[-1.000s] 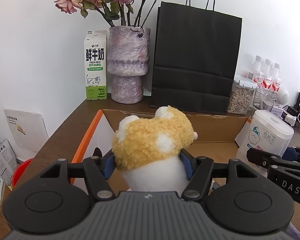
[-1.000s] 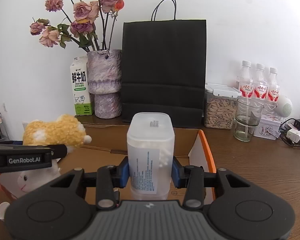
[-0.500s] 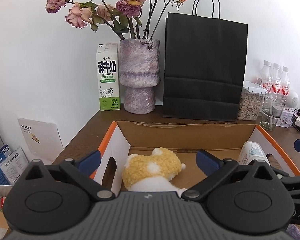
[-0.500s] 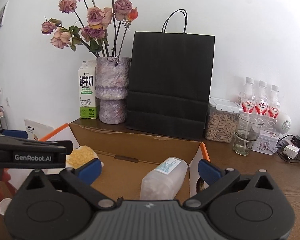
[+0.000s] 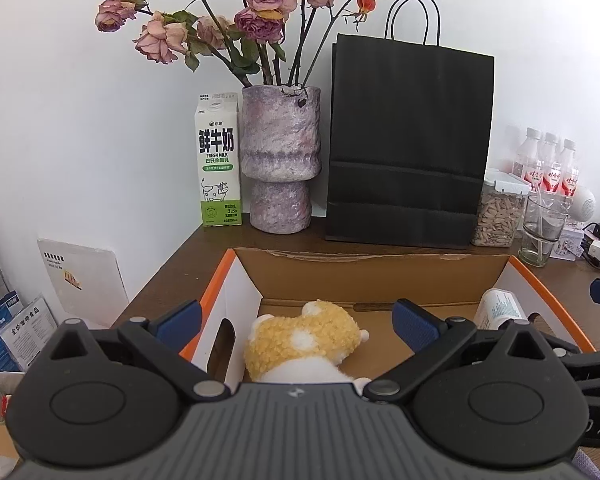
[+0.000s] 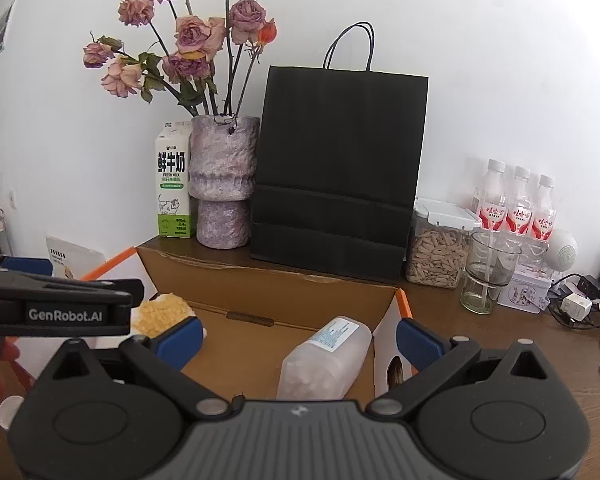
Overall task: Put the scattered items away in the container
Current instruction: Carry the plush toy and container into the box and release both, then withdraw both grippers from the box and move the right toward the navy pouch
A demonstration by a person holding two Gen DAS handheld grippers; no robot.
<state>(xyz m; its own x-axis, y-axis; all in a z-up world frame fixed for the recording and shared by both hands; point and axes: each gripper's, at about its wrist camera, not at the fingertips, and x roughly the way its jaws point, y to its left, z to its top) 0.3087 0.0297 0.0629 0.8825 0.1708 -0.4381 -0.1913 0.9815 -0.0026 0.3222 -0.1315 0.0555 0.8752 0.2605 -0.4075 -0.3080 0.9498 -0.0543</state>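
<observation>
1. Left gripper (image 5: 296, 322): jaws spread wide, blue pads well apart, nothing between them. It hangs above the left half of the cardboard box (image 5: 372, 268).
2. Plush toy (image 5: 304, 344), yellow fleece over a white body, lies on the box floor near the left wall, below and between the left pads, touching neither.
3. Right gripper (image 6: 300, 338): jaws likewise spread wide and empty, above the right half of the box (image 6: 284, 292).
4. Translucent plastic bottle (image 6: 328, 356) with a printed label lies on its side on the box floor, against the right wall; in the left wrist view only its end (image 5: 498, 308) shows.
5. Plush and bottle are apart, at opposite ends of the box.
6. Behind the box on the wooden table (image 6: 500, 344): milk carton (image 5: 219, 160), vase of dried roses (image 5: 281, 160), black paper bag (image 5: 408, 140).
</observation>
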